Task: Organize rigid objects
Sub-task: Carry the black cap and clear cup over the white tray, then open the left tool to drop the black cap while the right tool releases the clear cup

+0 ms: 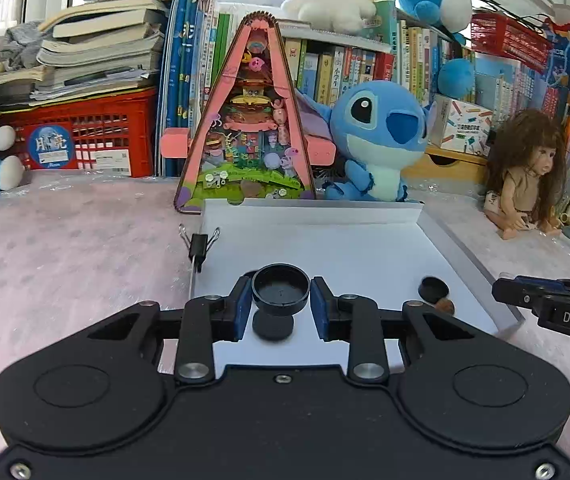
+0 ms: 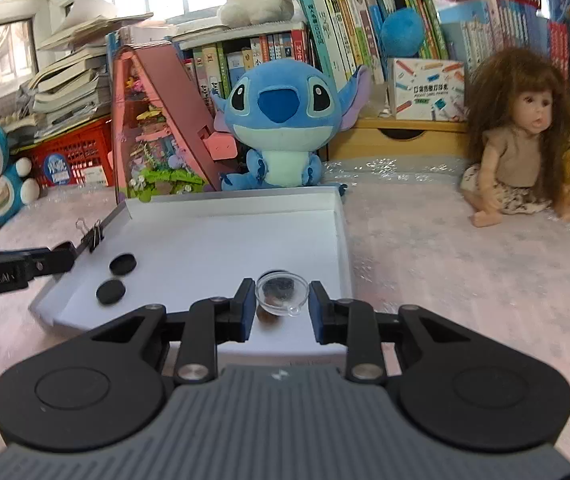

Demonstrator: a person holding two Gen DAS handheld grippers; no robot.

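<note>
Between the left gripper's fingers sits a black cap, hollow side up. The blue pads stand close on either flank of it and appear to pinch it, with the cap held clear above the white tray. Directly below the cap, on the tray floor, lies a flat black disc.

Between the right gripper's fingers sits a small clear dish, likewise flanked closely by the pads and judged to be pinched. Dark and brown pieces show through it; whether they lie inside it or on the tray beneath cannot be told.

Beyond and to the side of the left fingers, near the tray's right edge, lie another black cap and a small brown piece. Left of the right fingers, two black discs rest on the tray floor, one of them possibly the shadow or base of the held cap. A black binder clip grips the tray's left wall.

Further off stand a blue plush toy, a pink house model, a doll and shelves of books, none involved.

Assessment: sorting is partly done. Several small pieces are already inside the tray. Two items are in hand and not yet set down or joined. The far half of the tray is unused.
</note>
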